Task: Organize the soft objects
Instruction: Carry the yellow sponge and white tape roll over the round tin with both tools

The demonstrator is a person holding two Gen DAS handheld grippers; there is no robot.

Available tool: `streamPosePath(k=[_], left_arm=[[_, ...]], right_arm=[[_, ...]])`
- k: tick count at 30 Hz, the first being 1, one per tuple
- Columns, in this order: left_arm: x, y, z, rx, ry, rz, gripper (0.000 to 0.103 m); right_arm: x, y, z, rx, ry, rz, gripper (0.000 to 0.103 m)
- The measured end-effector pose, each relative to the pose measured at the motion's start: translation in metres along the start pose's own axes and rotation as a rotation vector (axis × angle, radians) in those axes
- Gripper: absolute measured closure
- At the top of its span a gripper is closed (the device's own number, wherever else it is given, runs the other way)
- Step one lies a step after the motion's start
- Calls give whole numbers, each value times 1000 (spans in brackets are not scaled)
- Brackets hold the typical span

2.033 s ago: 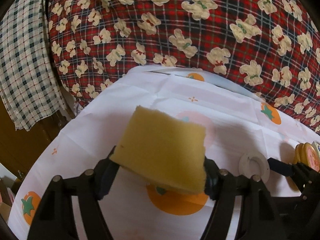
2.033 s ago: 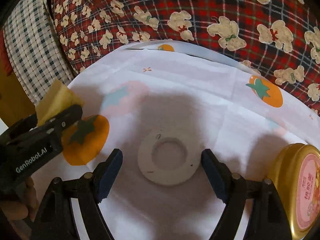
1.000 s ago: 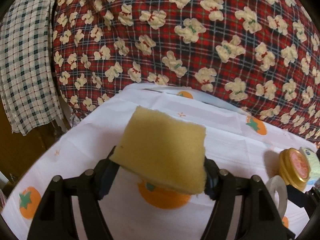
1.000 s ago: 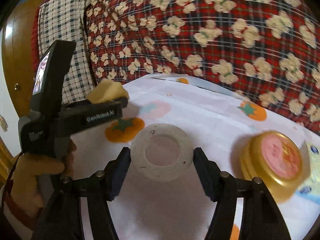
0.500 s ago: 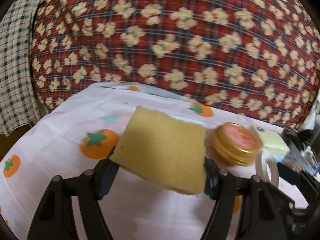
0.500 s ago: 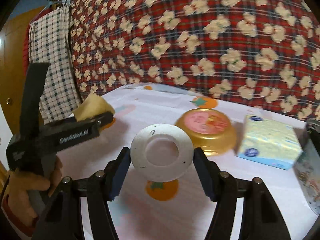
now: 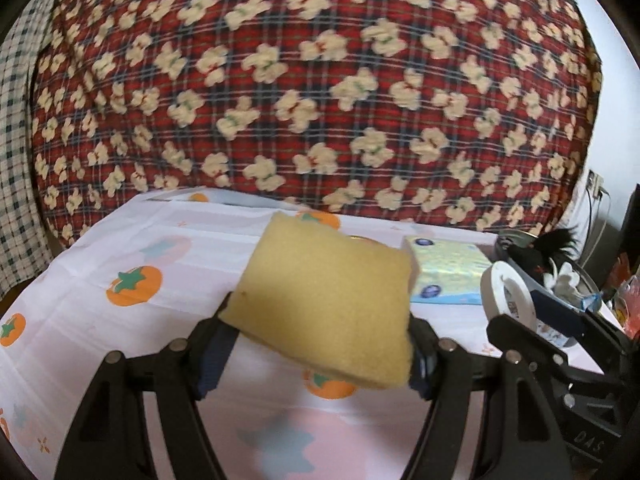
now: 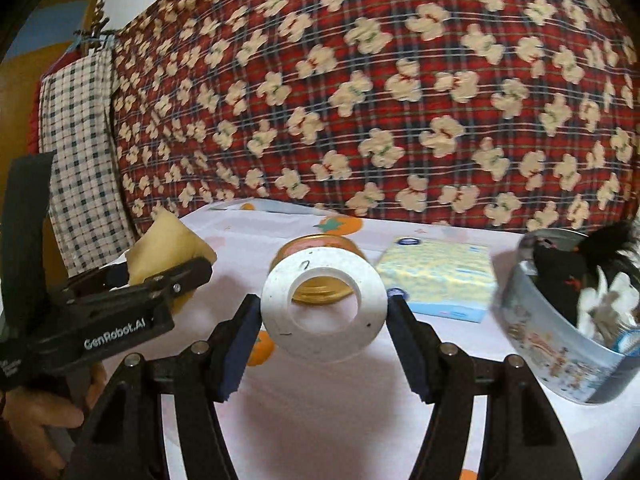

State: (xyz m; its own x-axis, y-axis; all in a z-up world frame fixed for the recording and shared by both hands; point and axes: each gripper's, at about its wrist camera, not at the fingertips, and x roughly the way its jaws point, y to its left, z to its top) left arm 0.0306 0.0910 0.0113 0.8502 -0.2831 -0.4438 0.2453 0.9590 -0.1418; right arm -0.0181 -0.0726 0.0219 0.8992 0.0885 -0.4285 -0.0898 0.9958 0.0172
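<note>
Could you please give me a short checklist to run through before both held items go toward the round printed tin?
1. Left tool shut on the yellow rectangular foam sponge: ok, pinched at both sides.
2. Right tool shut on the white flat foam ring: ok, clamped at both edges.
3. Both items clear of the white persimmon-print cloth: ok, both are held above it.
4. Round printed tin in view: ok, at right.
5. Room inside the tin: cannot tell; a black and white plush toy already sits in it.
6. Gold round lidded jar and pale tissue pack out of the path: cannot tell.
</note>
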Motion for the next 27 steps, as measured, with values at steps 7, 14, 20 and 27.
streamPosePath(k=[7,14,20,27], left_arm=[[-4,-36,-5,16,18,-35,31],[-7,-73,-8,63,27,-64,31],[-11,-102,-7,102,24,-93,31],[-14,-138,-4,157,14,-136,31]], right_arm=[[-25,-26,-7,31,-19,-41,37],[-45,-56,-11,68,-35,-79,37],[-67,-79,-13,82,-60,-127,37],[-87,-104,-13,99,-78,-177,37]])
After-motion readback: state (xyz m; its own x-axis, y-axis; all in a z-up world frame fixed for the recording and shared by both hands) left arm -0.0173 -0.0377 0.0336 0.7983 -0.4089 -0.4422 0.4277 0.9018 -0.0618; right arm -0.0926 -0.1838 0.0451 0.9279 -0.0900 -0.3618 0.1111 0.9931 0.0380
